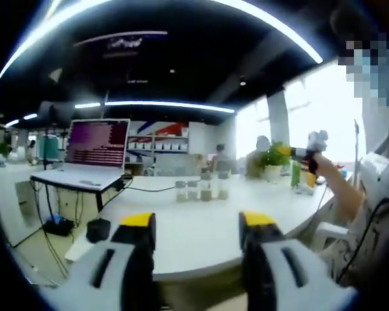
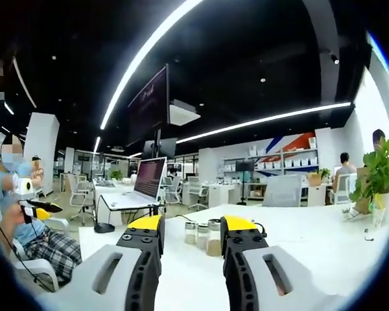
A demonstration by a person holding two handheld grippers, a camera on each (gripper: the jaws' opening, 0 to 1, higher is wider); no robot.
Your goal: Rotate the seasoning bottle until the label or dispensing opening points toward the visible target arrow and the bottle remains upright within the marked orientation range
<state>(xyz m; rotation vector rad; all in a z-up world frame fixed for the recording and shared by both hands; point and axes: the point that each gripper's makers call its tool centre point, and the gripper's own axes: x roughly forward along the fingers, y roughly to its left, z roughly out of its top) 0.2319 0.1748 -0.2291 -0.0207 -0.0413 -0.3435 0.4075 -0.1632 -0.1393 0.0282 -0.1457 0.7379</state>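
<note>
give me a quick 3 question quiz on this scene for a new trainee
1. True or false: the left gripper has a seasoning bottle clamped between its jaws.
2. Multiple choice: the small bottles stand on A) the floor B) the white table C) the wall shelf.
3. Fill in: in the left gripper view, the open ______ with a lit screen sits to the left of the bottles.

Key
1. False: both the left and the right gripper are open with nothing between the jaws.
2. B
3. laptop
</note>
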